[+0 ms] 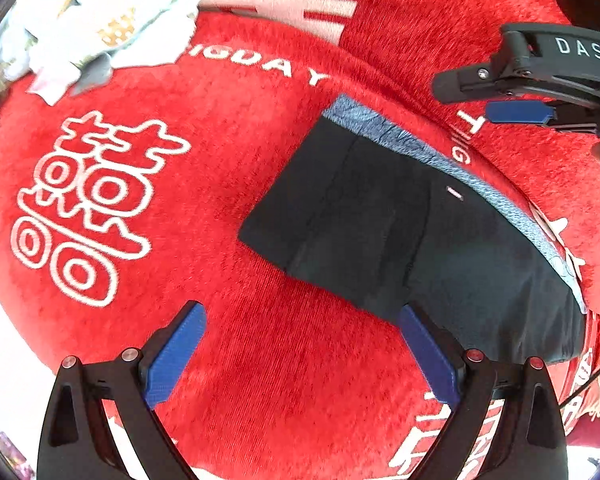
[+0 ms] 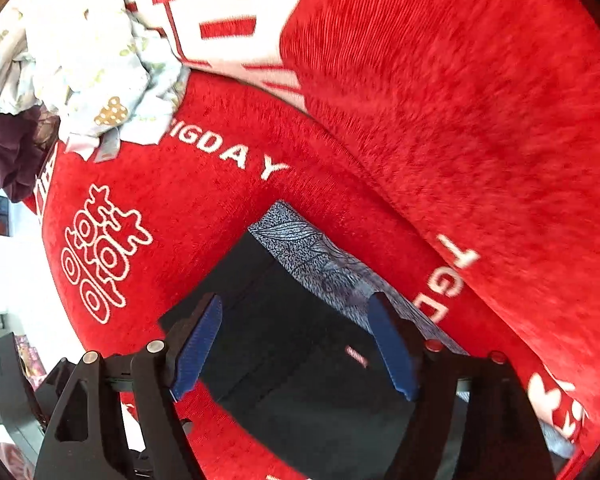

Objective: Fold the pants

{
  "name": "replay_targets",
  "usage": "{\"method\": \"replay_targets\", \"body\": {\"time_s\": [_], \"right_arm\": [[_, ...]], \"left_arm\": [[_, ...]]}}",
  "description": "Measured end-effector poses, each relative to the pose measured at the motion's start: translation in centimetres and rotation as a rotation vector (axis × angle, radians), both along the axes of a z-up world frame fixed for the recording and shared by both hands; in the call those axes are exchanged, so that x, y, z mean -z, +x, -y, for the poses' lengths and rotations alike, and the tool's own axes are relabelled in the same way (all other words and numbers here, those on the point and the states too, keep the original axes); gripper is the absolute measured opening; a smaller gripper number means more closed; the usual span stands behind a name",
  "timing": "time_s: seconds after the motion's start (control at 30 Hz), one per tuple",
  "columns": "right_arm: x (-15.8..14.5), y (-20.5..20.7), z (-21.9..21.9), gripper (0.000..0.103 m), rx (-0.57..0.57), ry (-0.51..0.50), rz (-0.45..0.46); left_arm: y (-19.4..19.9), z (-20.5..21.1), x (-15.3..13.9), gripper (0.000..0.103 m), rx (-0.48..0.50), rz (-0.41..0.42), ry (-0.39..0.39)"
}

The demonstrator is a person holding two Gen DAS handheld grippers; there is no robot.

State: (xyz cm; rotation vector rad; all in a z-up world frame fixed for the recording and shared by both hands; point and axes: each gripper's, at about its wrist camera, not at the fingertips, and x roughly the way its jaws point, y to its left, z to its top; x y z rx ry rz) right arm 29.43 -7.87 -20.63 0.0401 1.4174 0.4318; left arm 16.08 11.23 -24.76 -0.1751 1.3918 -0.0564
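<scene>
The black pants lie folded into a flat rectangle on the red seat cover, with a grey-blue patterned waistband along the far edge. They also show in the right wrist view. My left gripper is open and empty, just above the near edge of the pants. My right gripper is open and empty, hovering over the pants; it also shows at the upper right of the left wrist view.
A red plush cover with white characters and lettering spreads over the seat and backrest. A crumpled pale floral cloth lies at the far left, also in the right wrist view, beside a dark maroon cloth.
</scene>
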Motion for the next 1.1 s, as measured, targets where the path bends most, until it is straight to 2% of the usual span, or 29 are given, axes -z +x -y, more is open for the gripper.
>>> {"method": "replay_targets", "body": {"time_s": [0.2,0.33,0.4,0.53,0.6,0.83,0.97,1.1], "right_arm": [[-1.8,-3.1,3.5,0.079,0.063,0.003,-0.036],[-1.8,-4.1,5.6,0.079,0.087,-0.064,-0.057],[-2.3,-4.0,6.2,0.079,0.103,-0.060,-0.063],[-4.6,-3.3,7.1,0.079,0.121,-0.018,0.002],[-4.8,-3.4,7.8,0.080,0.130,-0.001,0.010],[-1.7,-7.9,13.1,0.081,0.242,0.063,-0.096],[1.5,-12.6,18.6,0.081,0.357,0.066,-0.193],[3.7,-16.8,23.6,0.081,0.457,0.049,-0.251]], "left_arm": [[-0.9,-0.3,-2.5,0.098,-0.022,0.011,0.047],[-0.7,0.6,-3.8,0.098,-0.027,0.015,0.075],[-0.4,1.4,-4.2,0.098,-0.020,0.016,0.087],[-0.6,2.6,-4.7,0.098,0.008,0.018,0.103],[-0.8,3.2,-4.6,0.098,0.019,0.002,0.125],[-2.8,6.3,-5.1,0.098,0.094,-0.053,0.174],[-3.7,8.8,-5.5,0.098,0.155,-0.066,0.191],[-4.2,11.8,-5.3,0.098,0.208,-0.079,0.198]]}}
